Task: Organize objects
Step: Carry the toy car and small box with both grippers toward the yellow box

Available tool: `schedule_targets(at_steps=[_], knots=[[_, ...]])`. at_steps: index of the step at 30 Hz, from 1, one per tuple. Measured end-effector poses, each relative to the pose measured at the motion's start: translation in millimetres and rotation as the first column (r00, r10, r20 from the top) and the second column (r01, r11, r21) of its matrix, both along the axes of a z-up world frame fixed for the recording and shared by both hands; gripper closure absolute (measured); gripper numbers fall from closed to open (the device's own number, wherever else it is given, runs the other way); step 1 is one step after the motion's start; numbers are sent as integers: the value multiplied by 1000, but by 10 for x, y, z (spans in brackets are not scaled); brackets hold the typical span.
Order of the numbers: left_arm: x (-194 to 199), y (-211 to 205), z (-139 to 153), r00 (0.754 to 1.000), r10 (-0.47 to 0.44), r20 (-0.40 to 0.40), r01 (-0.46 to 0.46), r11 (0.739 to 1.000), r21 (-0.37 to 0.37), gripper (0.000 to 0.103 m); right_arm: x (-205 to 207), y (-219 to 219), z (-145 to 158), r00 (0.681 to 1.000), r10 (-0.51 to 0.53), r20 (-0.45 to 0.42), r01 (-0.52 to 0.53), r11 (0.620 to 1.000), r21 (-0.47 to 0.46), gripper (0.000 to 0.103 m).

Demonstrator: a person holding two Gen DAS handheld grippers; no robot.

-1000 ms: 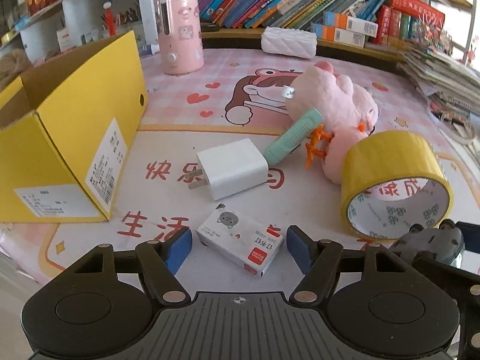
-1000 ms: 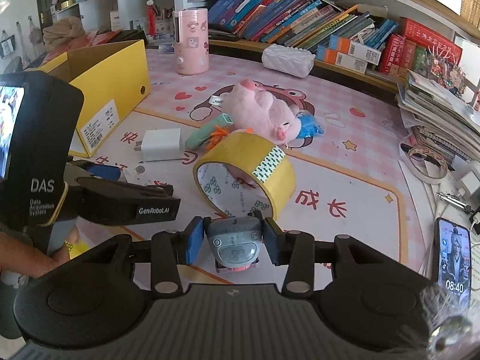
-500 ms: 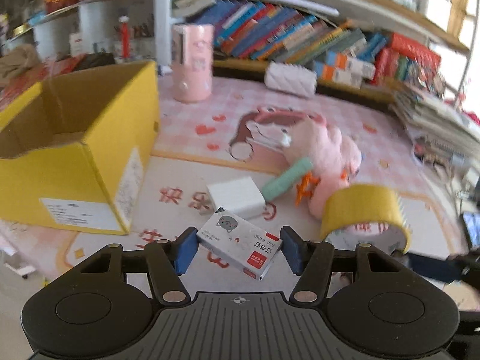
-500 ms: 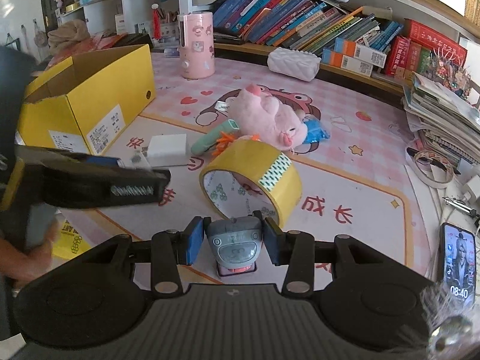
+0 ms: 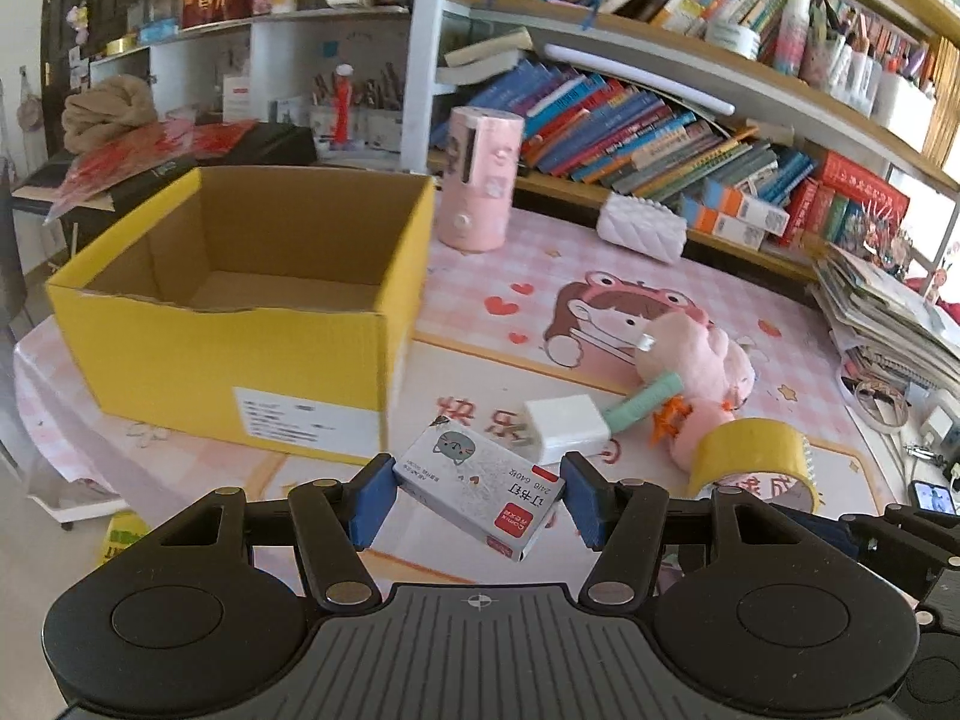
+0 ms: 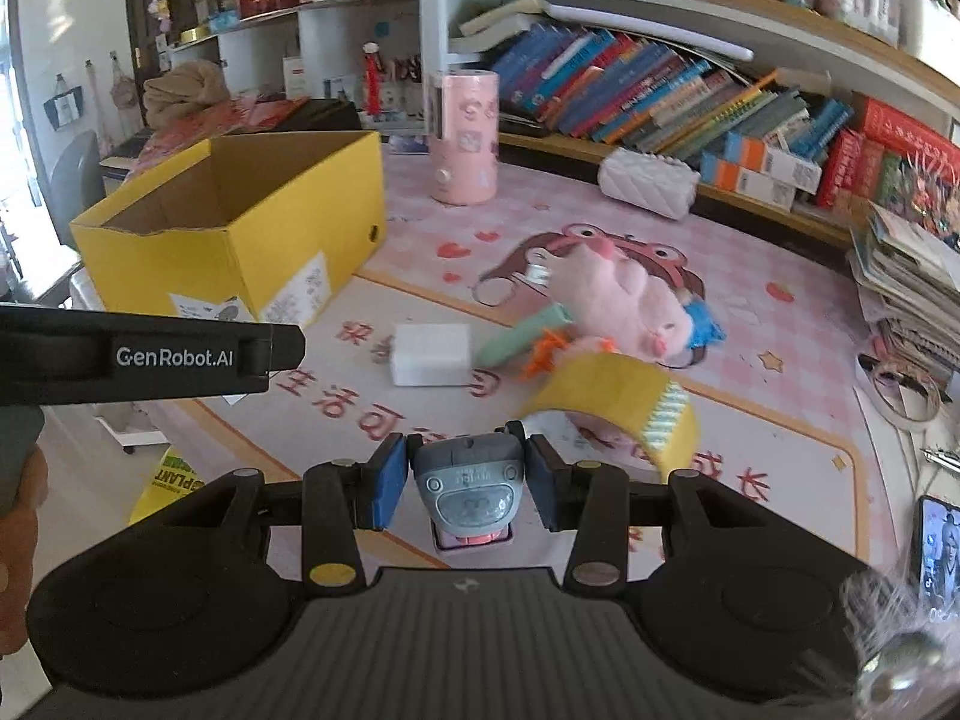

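My left gripper (image 5: pixel 478 497) is shut on a small white staple box (image 5: pixel 480 489) with a cat print and a red corner, held tilted above the table. Beyond it to the left stands the open yellow cardboard box (image 5: pixel 240 354), its inside bare. My right gripper (image 6: pixel 461 480) is shut on a small grey device (image 6: pixel 469 487) with a pink underside, lifted off the mat. The left gripper's black body (image 6: pixel 150 360) crosses the left side of the right wrist view. On the mat lie a white charger (image 6: pixel 431 354), a green tube (image 6: pixel 522 334), a pink plush (image 6: pixel 624 300) and a yellow tape roll (image 6: pixel 618 402).
A pink cylinder (image 5: pixel 477 180) and a white quilted pouch (image 5: pixel 642 228) stand at the back of the table before rows of books (image 5: pixel 648 132). Stacked magazines (image 5: pixel 888 324) and a phone (image 6: pixel 939 558) lie at the right. A hand (image 6: pixel 21 516) shows at the left edge.
My left gripper closed on the staple box, then lifted it and swung left toward the yellow box. My right gripper rose a little with the grey device.
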State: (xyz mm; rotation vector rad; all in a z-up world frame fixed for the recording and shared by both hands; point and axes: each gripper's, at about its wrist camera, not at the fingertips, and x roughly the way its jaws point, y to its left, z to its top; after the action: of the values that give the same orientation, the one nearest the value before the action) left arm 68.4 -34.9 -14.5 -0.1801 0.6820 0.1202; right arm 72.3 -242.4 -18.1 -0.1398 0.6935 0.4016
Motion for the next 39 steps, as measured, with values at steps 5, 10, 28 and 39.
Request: schedule_targets(at_steps=[5, 10, 28, 39], knots=[[-208, 295, 18, 1000, -5, 11, 5, 1000, 2, 44, -159, 315, 59, 1000, -8, 14, 8, 1000, -11, 62], [-479, 661, 44, 1000, 5, 18, -5, 1000, 31, 44, -333, 730, 79, 999, -33, 8, 33, 999, -25, 62], [-1358, 1956, 69, 1000, 28, 15, -29, 997, 67, 44, -1177, 2148, 35, 999, -49, -11, 48, 999, -9, 62], [-1463, 2223, 118, 999, 2, 53, -4, 999, 41, 44, -1304, 2444, 136, 997, -72, 25, 73, 997, -37, 62]])
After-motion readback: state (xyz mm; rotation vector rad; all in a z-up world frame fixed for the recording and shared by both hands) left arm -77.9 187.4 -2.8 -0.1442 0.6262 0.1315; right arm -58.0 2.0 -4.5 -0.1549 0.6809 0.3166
